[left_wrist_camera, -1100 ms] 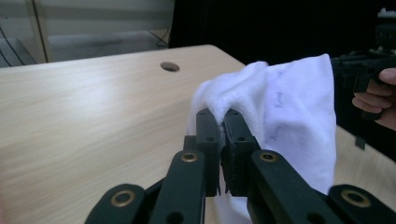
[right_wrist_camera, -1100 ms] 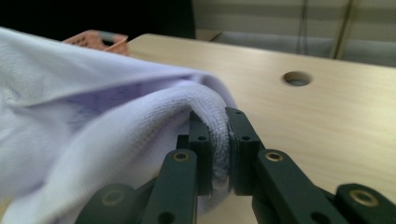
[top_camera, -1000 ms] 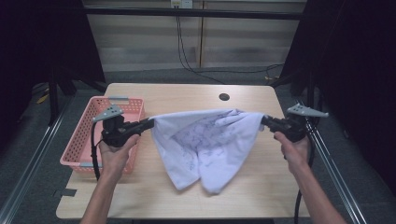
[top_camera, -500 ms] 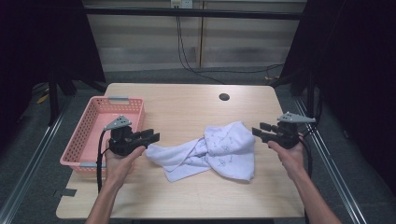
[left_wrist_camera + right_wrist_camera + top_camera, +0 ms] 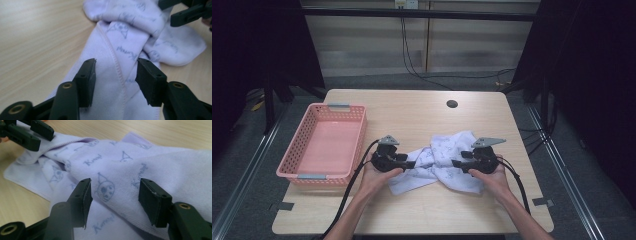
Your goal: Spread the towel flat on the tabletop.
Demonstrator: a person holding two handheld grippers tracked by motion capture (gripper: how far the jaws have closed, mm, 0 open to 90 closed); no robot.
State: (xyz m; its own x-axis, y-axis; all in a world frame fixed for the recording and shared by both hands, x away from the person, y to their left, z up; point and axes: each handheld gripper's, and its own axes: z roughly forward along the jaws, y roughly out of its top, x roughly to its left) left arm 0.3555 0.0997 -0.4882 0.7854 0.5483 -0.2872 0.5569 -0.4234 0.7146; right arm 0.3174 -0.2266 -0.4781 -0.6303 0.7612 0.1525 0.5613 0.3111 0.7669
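Well clear of table (image 5: pixel 422 107) edges, towel (image 5: pixel 438 161)

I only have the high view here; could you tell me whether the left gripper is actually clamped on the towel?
Observer: No. In the left gripper view the left gripper has just been opening; its jaws stand apart over a stitched hem of the towel, pads clear of it.
Operator: Thank you, and the right one?
Observer: The right gripper has been opening too; the towel lies loose between its jaws, unpinched.
Operator: Is there anything printed on the cloth?
Observer: Yes, pale blue cartoon figures and small script words on lilac-white fabric.
Operator: How does it lie?
Observer: Bunched and twisted through the middle, flat on the table.
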